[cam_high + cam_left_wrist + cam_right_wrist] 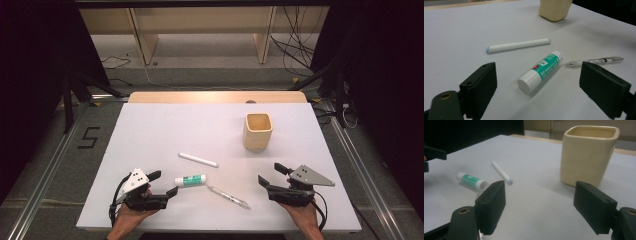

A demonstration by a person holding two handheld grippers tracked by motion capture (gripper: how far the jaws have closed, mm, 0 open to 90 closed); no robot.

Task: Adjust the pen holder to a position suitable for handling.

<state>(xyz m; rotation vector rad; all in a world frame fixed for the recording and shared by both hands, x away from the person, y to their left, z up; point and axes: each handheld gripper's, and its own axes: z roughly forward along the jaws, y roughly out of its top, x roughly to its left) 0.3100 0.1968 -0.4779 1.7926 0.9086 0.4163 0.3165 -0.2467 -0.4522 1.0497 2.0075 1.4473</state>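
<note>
High view: the left claw (pixel 166 183) is seen at about 7 o'clock on the white bench (pixel 150 130), and its jaws are spread wide with nothing between them. No object is touched by it; the glue stick (pixel 190 180) lies just beside its tips, toward 3 o'clock from them. The right claw (pixel 267 174) is found at about 5 o'clock on the bench, also spread wide and empty, and it is kept well apart from every object.

The glue stick is laid flat near the front middle of the bench. Its long axis runs almost from 9 o'clock to 3 o'clock, slightly raised at the right end. In the left gripper view the glue stick (pixel 541 71) is seen between the two black jaws but farther off, with its white cap turned toward the camera and its other end directed away to about 1 o'clock.

A white marker (pixel 198 160) is placed a little farther back, its axis running from 10 o'clock to 4 o'clock. A clear pen (pixel 228 196) is laid near the glue stick on the front side, with a similar slant. A beige square cup (pixel 258 132) is set upright at about 2 o'clock from the centre, well apart from the three long objects.

In the right gripper view the cup (pixel 587 155) is seen beyond the open jaws, nearer the right jaw.
</note>
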